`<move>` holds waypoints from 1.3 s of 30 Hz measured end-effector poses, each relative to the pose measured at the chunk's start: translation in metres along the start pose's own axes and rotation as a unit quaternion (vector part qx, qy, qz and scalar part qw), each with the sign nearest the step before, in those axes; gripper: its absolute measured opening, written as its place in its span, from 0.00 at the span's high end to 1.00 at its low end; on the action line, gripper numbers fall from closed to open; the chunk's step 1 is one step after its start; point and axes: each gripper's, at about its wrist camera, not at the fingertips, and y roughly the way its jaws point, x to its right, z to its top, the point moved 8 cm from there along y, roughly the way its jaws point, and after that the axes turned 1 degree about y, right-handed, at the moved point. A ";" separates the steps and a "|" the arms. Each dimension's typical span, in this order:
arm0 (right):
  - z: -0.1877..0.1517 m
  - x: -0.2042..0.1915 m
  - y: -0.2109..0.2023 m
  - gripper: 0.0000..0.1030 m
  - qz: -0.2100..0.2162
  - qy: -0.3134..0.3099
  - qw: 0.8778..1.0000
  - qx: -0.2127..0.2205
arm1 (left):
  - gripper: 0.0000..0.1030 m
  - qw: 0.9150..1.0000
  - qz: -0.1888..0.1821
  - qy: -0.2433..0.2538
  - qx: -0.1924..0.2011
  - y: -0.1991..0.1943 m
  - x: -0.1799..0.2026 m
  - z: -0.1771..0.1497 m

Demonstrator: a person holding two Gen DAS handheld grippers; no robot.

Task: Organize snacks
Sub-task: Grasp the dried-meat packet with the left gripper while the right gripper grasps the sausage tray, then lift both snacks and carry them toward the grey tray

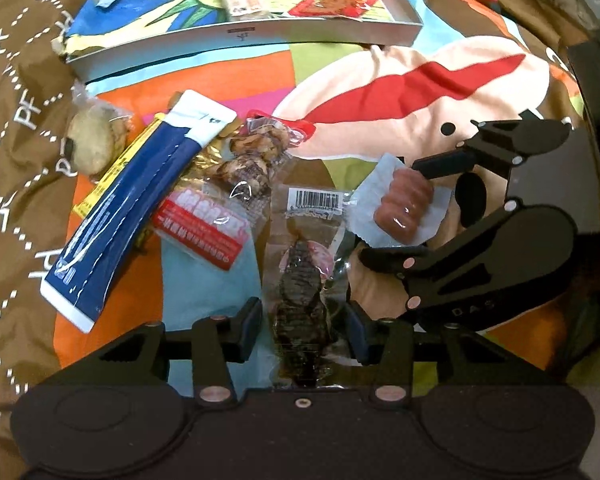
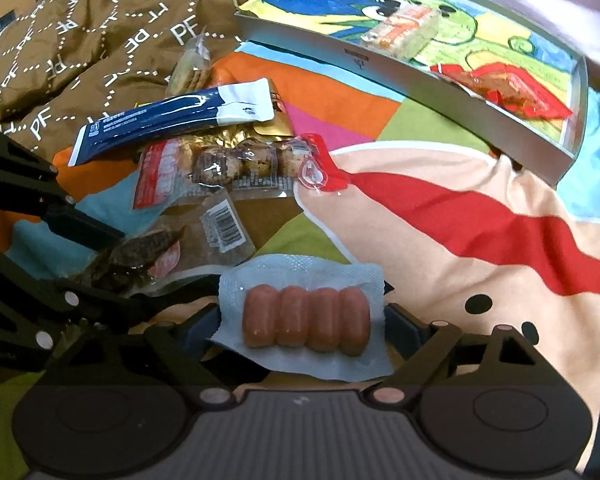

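The left wrist view alone shows the left claw [image 1: 304, 330] straddling a clear pack of dark dried fish [image 1: 302, 280] on the colourful bed cover [image 1: 380, 80]; its pads stand apart beside the pack, not pressing it. The right wrist view alone shows the four-sausage pack [image 2: 306, 320] lying flat between the fingers of the right claw [image 2: 302, 330], which stand apart at the pack's edges; firm contact cannot be confirmed. Farther out, the tray [image 2: 420, 76] holds a wafer pack [image 2: 404, 30] and a red pack [image 2: 504, 84].
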 end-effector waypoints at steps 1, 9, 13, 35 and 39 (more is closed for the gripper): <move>0.001 -0.001 -0.001 0.14 -0.004 -0.006 1.000 0.003 | 0.54 1.000 0.000 -0.005 0.002 -0.002 0.000 -0.001; 0.007 -0.020 -0.016 0.16 -0.070 -0.085 0.993 0.045 | 0.55 0.999 0.008 -0.041 0.033 -0.012 -0.004 -0.001; 0.009 -0.019 -0.021 0.16 -0.086 -0.089 0.991 0.060 | 0.55 0.997 0.013 -0.040 0.060 -0.021 0.001 0.006; 0.069 0.080 -0.074 0.14 -0.197 0.085 0.932 0.292 | 0.54 0.976 0.037 -0.085 0.198 -0.056 -0.026 0.137; 0.081 0.096 -0.071 0.14 -0.203 0.107 0.919 0.321 | 0.54 0.968 0.046 -0.080 0.233 -0.060 -0.028 0.176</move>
